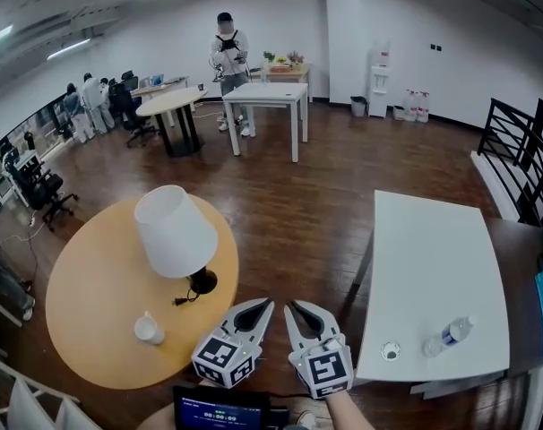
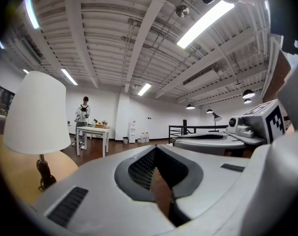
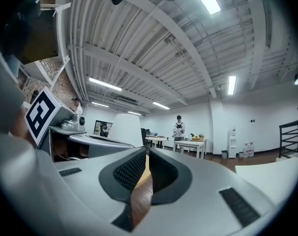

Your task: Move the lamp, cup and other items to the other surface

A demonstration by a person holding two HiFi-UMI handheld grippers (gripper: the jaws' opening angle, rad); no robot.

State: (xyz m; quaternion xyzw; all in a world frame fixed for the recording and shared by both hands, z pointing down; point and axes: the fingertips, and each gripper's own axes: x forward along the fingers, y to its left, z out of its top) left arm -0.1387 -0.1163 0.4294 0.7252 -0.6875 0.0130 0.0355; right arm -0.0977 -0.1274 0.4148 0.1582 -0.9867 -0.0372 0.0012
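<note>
A lamp [image 1: 173,231] with a white shade and a black base stands on the round wooden table [image 1: 92,303] at the left. A white cup [image 1: 148,328] sits in front of it. To the right is a white rectangular table [image 1: 433,267]. On its near end lie a clear water bottle [image 1: 449,334] and a small round ring [image 1: 391,351]. My left gripper [image 1: 265,303] and right gripper [image 1: 292,305] hover side by side over the floor between the two tables, both shut and holding nothing. The left gripper view has the left gripper [image 2: 156,149] with the lamp [image 2: 38,112] on its left. In the right gripper view the shade [image 3: 125,129] rises behind the right gripper [image 3: 146,151].
A person [image 1: 228,52] stands far off by a white table [image 1: 270,97], with another round table [image 1: 173,104] and office chairs beyond. A black railing [image 1: 522,150] runs along the right. A small screen [image 1: 219,412] sits just below my grippers. Wooden floor lies between the tables.
</note>
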